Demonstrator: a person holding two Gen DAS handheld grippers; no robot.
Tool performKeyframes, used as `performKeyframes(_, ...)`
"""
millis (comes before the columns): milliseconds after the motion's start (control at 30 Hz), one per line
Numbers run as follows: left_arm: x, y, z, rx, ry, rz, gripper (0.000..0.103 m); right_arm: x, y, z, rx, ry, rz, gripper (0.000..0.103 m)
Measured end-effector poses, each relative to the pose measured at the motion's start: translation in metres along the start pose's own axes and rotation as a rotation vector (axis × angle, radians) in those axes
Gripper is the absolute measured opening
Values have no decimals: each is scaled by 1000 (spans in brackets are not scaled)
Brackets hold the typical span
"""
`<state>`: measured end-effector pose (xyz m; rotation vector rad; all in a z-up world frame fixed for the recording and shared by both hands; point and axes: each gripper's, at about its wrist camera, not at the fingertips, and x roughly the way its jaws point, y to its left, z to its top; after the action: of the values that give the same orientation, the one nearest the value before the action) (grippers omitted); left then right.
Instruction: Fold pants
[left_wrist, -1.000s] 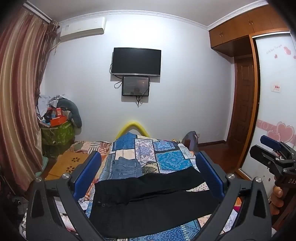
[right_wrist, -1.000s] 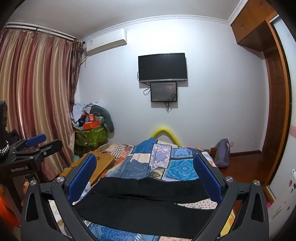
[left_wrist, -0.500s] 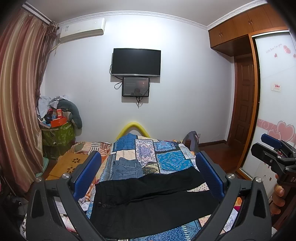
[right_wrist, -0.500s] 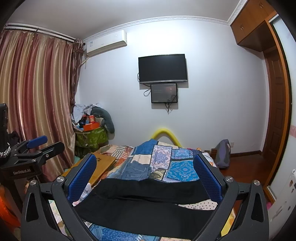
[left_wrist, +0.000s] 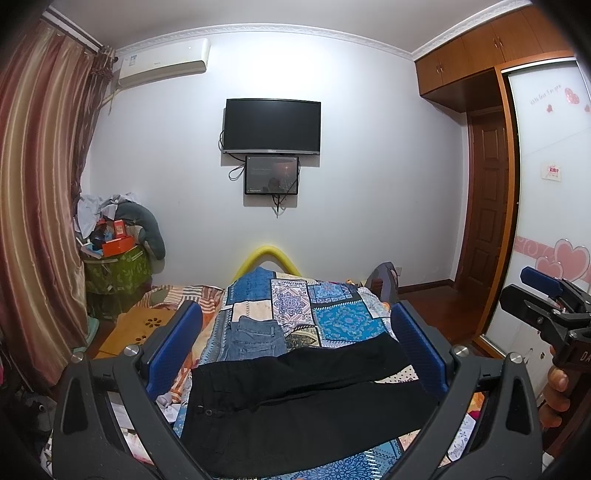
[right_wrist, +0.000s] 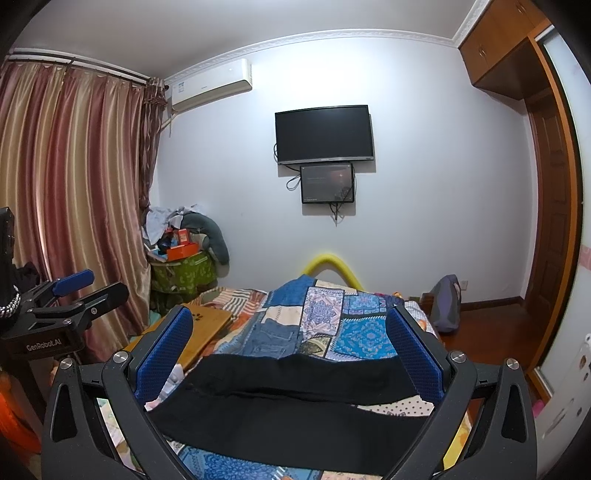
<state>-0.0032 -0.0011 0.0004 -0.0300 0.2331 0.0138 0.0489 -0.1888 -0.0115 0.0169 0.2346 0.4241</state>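
Where curtains (right_wrist: 74, 206) hang, black pants (left_wrist: 295, 398) cover the patchwork bed (left_wrist: 343, 321).

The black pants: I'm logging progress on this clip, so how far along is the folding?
Barely begun. Done: the black pants lie spread across the patchwork bed, legs apart, unfolded; jeans beyond them already look folded. In hand: nothing, as the left gripper and right gripper hang open above the cloth. Left: every fold.
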Motion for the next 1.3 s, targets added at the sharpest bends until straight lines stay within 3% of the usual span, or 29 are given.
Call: performKeyframes(1300,3,4,1,-12,-2,-9,103,3,2,-4,3,2,-1,103)
